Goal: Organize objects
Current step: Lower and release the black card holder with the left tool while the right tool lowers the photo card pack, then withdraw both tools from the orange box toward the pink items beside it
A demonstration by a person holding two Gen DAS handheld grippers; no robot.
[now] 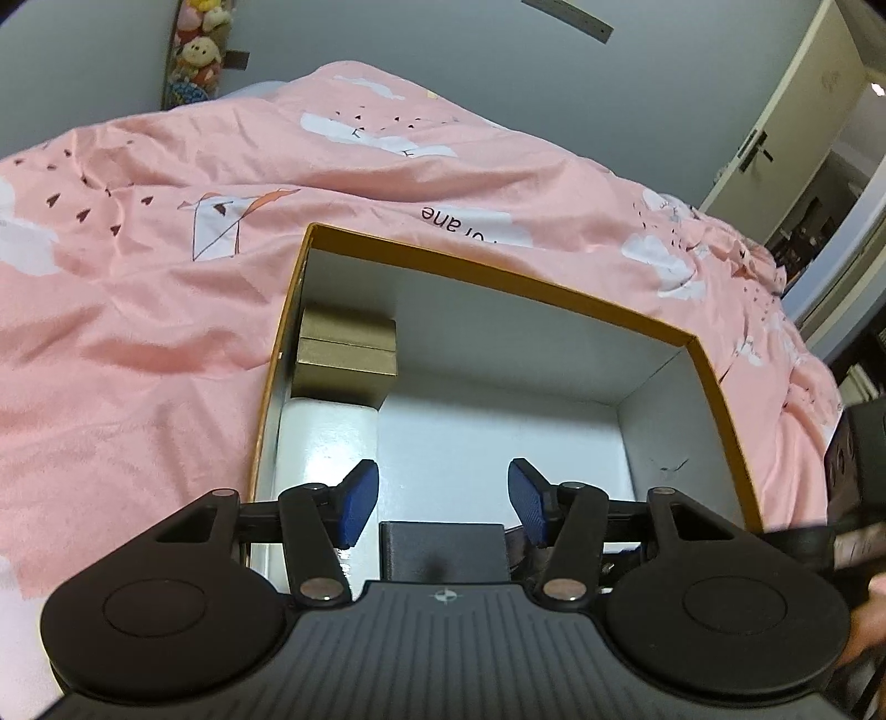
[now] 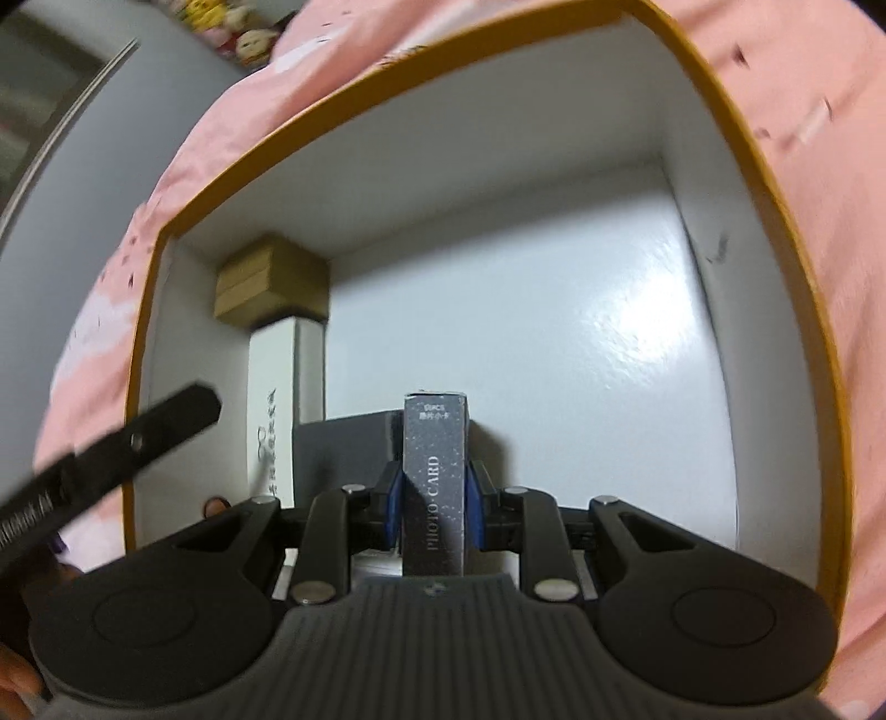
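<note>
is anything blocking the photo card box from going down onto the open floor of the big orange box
Nothing visible does. The right gripper holds the photo card box over the orange box, whose white floor ahead is bare. The gold box, white box and dark box sit along the left side.

A home bedroom: pink bedcover (image 1: 166,266), plush toys (image 1: 196,50), door (image 1: 786,127).

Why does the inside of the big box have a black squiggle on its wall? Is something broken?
Nothing looks broken. The big box has a small dark scuff low on its white right wall. The gold box, white box and grey box sit tidily inside.
</note>
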